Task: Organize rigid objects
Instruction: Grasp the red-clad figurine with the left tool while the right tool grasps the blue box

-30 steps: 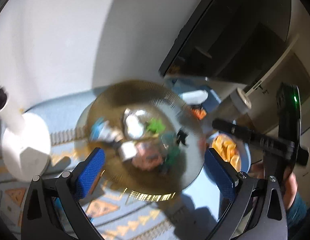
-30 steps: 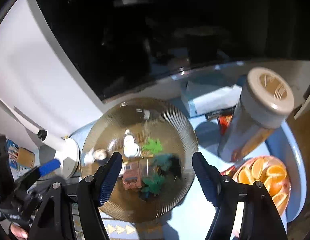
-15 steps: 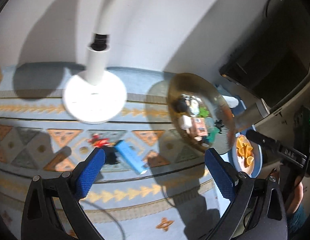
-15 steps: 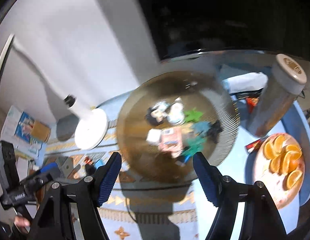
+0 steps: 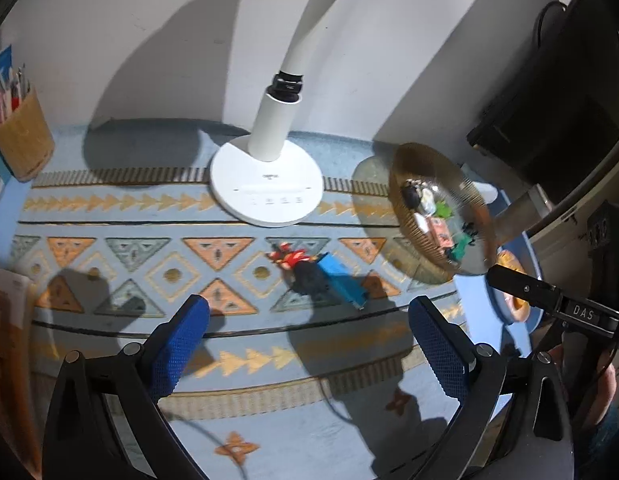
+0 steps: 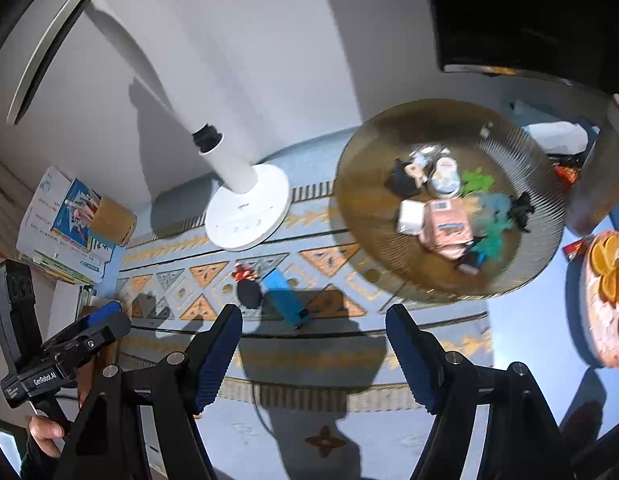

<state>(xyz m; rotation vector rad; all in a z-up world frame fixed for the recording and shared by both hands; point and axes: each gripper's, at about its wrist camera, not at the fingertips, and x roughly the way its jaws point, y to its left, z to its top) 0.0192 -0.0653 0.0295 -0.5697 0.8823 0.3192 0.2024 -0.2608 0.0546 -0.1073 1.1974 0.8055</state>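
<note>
Toys first: two are not yet in the brown ribbed dish (image 6: 389, 264), a little red-and-black figure (image 6: 247, 286) and a blue block (image 6: 287, 298) lying touching each other on the patterned cloth (image 6: 189, 272), in front of the white lamp base (image 6: 249, 210) and just left of the dish. The dish sits toward the right end of the table and already holds a pile of small stuff: pink box, white cube, green bits.

My right gripper (image 6: 313, 356) hangs over the cloth on the near side of the blue block, fingers apart, nothing between them. My left gripper (image 5: 309, 348) is the same deal, fingers wide and empty, with the pair straight ahead of it.

My guess is the step in hand is lining up on one of those two. I'd go for the blue block with the right, since it's closer to the dish. Because the two touch, I'd come down across the block's narrow sides so a finger doesn't shove the figure away. Also watch the lamp base behind, and lift clear of the dish rim before dropping it in.
</note>
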